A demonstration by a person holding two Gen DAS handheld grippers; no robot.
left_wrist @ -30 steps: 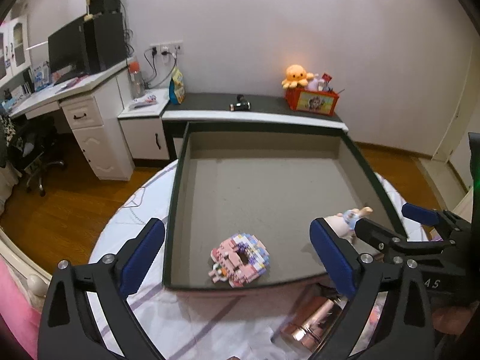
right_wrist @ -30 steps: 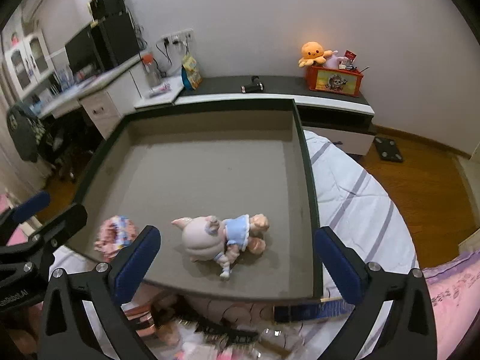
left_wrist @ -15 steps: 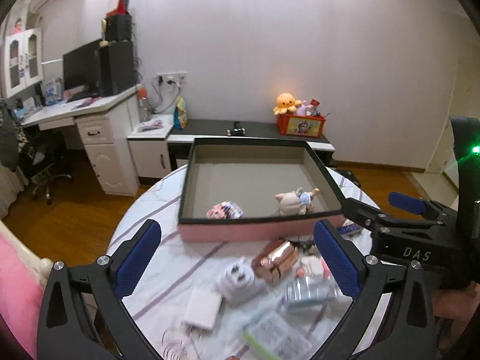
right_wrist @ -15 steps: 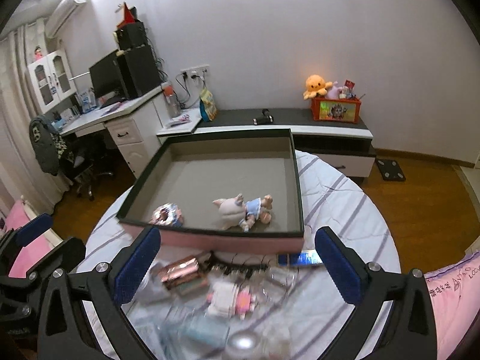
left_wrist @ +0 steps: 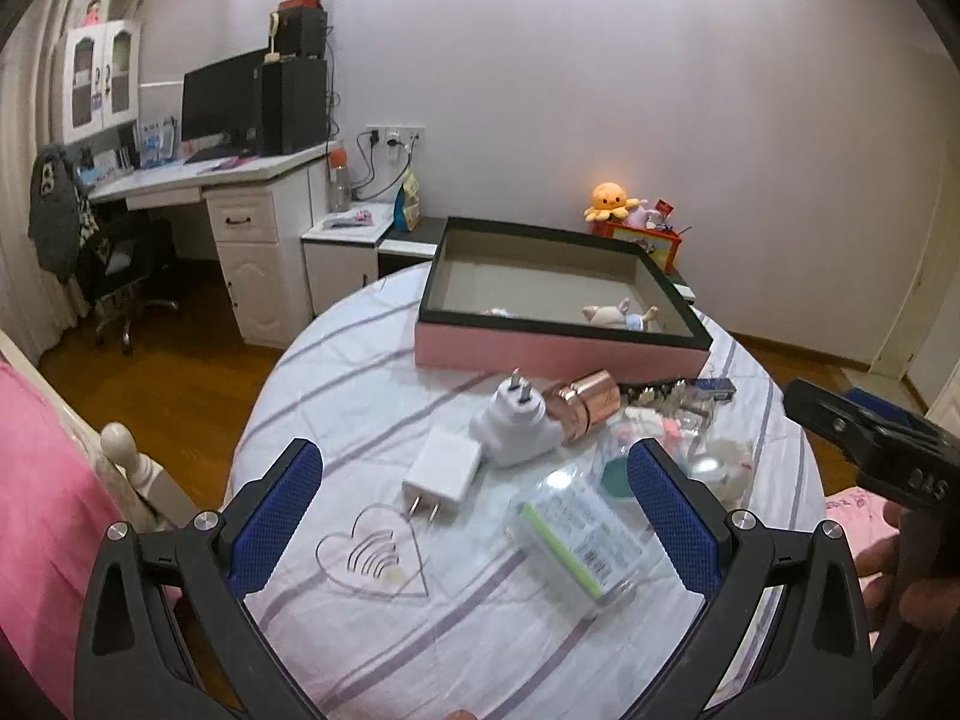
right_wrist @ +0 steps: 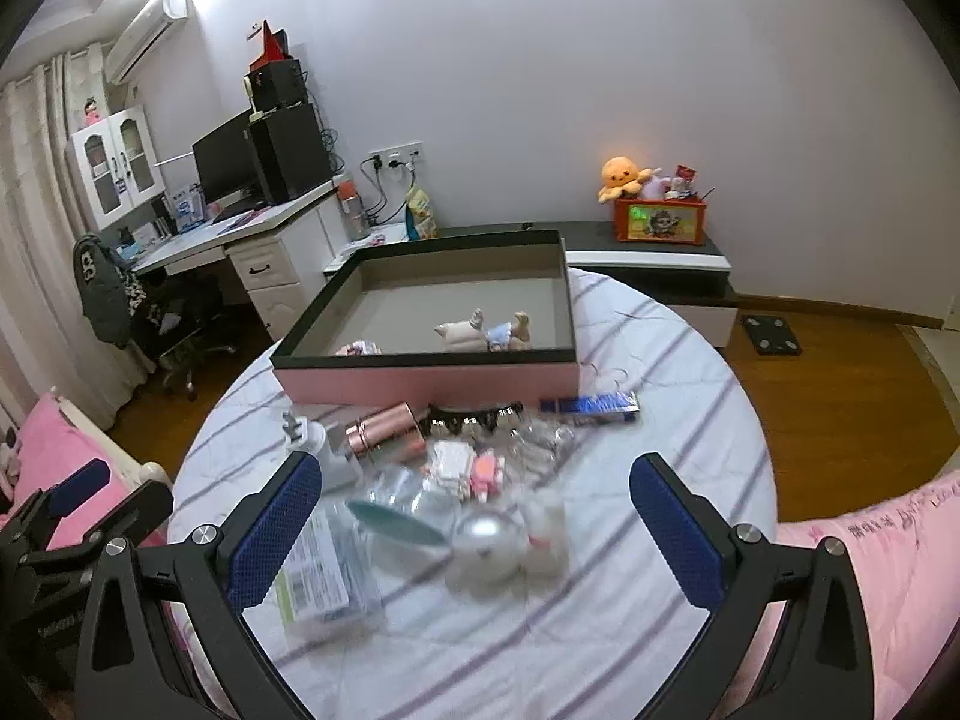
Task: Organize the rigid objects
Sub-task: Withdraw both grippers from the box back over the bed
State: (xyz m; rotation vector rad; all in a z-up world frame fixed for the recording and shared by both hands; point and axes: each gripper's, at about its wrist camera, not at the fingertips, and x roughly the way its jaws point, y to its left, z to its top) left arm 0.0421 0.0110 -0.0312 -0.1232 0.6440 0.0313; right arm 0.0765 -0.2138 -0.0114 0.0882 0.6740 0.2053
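A pink box [left_wrist: 558, 354] [right_wrist: 420, 384] with a dark rim sits at the far side of the round table. A small doll [left_wrist: 618, 317] [right_wrist: 480, 333] and a pink block toy [right_wrist: 358, 349] lie inside it. Loose objects lie in front: a white plug adapter [left_wrist: 510, 420], a white charger [left_wrist: 443, 468], a rose-gold cylinder [left_wrist: 585, 405] [right_wrist: 384, 429], a clear packet [left_wrist: 576, 531] [right_wrist: 315, 576], a silver ball [right_wrist: 489, 540], a blue strip [right_wrist: 591, 405]. My left gripper [left_wrist: 474, 510] and right gripper [right_wrist: 474, 516] are both open and empty, above the near items.
The table wears a white striped cloth [left_wrist: 360, 372]. A clear heart shape [left_wrist: 372, 552] lies near the front. A pink bed [left_wrist: 36, 480] is at left and pink bedding [right_wrist: 888, 570] at right. A desk [left_wrist: 240, 204] and low cabinet [right_wrist: 654, 264] stand behind.
Both grippers have pulled back and up from the box toward the near table edge. The doll and block toy stay in the box; the loose items have come into view.
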